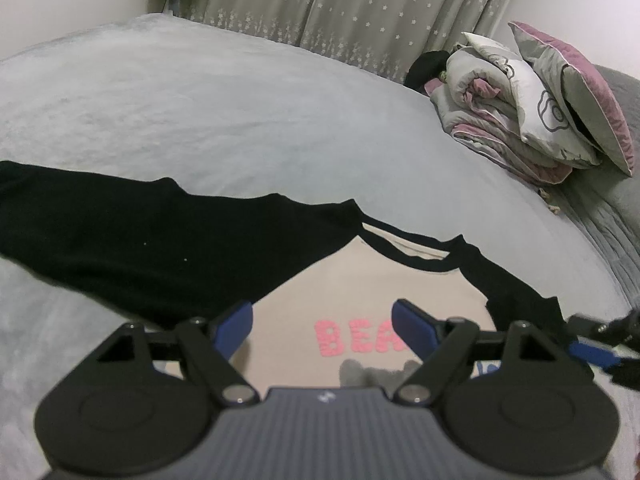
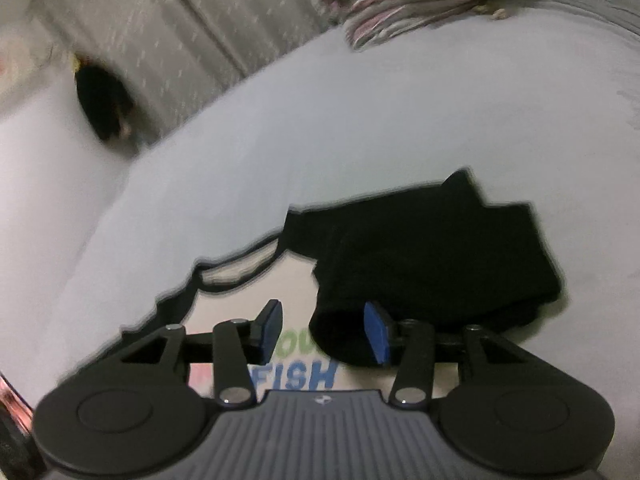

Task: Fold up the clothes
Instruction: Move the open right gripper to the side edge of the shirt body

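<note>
A cream shirt (image 1: 360,280) with black sleeves and pink letters lies flat on the grey bed (image 1: 240,120). Its one black sleeve (image 1: 140,236) stretches out to the left. My left gripper (image 1: 322,312) hovers open over the chest print, with nothing between its fingers. At the right edge of the left wrist view one blue pad (image 1: 591,351) of the other gripper shows. In the blurred right wrist view the other black sleeve (image 2: 440,248) lies folded in over the shirt (image 2: 296,280). My right gripper (image 2: 323,320) stands open just in front of the sleeve's end, its pads not pressing on the cloth.
A heap of folded quilts (image 1: 500,112) and a pillow (image 1: 592,96) sit at the bed's far right. Star-patterned curtains (image 1: 340,8) hang behind the bed. A dark bundle (image 1: 426,66) lies beside the quilts. Bare grey sheet spreads beyond the shirt.
</note>
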Available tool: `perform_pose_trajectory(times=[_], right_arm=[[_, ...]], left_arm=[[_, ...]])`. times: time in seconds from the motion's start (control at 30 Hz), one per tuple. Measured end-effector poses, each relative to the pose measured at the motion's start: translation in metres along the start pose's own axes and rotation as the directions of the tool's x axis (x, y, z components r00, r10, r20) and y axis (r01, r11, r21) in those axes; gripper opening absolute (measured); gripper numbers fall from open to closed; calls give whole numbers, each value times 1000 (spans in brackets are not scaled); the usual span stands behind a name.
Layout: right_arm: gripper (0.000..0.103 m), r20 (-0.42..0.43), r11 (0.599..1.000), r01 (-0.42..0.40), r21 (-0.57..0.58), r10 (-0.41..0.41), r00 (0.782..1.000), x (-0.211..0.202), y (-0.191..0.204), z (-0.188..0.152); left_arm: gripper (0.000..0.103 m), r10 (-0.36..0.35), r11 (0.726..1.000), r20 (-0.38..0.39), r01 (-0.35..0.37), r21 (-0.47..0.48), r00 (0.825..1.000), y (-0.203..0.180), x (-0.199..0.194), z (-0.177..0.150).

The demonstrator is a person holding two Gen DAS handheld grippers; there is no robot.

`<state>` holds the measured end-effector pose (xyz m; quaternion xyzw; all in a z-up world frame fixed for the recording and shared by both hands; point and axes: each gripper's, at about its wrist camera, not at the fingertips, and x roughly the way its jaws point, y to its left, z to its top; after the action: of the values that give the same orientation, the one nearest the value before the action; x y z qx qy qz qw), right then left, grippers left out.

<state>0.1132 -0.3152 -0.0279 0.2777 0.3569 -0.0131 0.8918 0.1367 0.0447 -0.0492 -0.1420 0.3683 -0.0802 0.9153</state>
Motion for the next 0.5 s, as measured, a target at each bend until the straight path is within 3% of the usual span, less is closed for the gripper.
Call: perform_pose_trajectory(times=[0.13, 0.5], right_arm=[[46, 84, 996, 50, 80, -57, 995, -18, -23, 11], [46, 100, 947, 270, 173, -289, 952, -7, -66, 14]], left_arm=[[80, 0, 1000, 1, 0, 10, 1000, -3, 0, -1], [80, 7, 1000, -7, -7, 26, 1000, -7, 3, -4]])
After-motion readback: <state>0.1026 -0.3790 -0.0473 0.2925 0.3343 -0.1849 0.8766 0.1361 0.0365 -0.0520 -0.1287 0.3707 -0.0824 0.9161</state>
